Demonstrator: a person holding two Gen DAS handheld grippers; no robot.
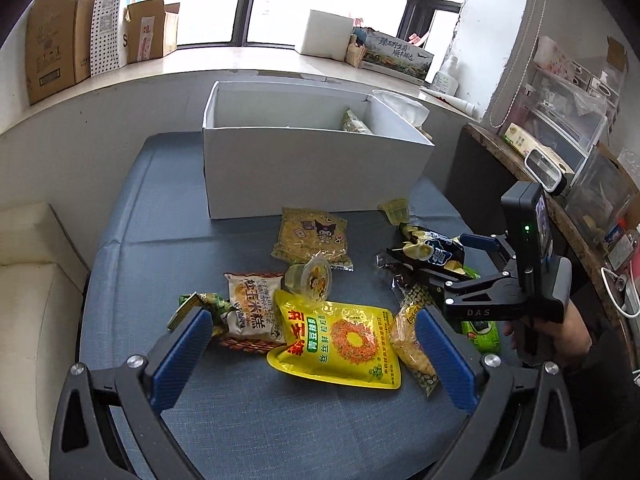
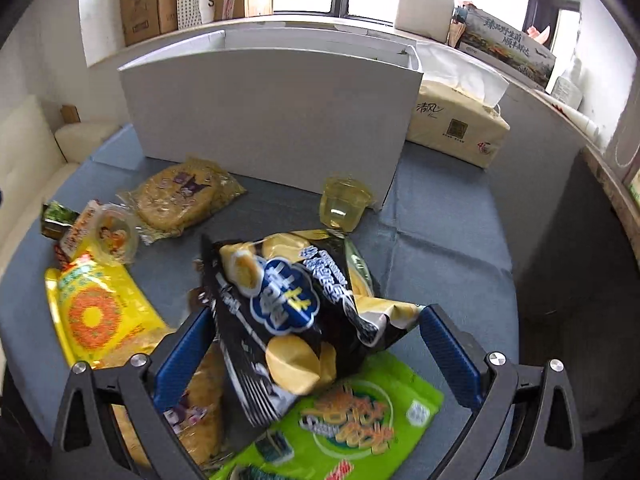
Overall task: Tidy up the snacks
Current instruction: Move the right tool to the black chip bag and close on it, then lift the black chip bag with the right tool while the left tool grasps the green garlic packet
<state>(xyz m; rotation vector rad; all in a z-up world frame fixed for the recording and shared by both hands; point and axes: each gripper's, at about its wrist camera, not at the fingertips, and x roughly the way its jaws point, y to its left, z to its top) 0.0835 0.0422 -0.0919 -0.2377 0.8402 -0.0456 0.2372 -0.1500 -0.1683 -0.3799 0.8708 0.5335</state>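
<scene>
Right gripper [image 2: 316,354], blue-padded fingers [image 2: 182,356] wide apart around a crumpled black potato-chip bag [image 2: 288,304], left pad touching it, right pad apart; grip not closed. Bag over a bright green snack packet [image 2: 360,416] on the blue-covered bench [image 2: 440,240]. Left gripper [image 1: 316,354], fingers spread wide, empty, above a yellow pea-snack pouch [image 1: 340,340]. White open cardboard box [image 1: 304,168] behind the pile.

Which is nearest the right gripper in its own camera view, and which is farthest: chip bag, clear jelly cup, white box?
1. Black chip bag, between the jaws of the right gripper.
2. Clear jelly cup, ahead on the blue cloth.
3. White box, behind the cup.
</scene>
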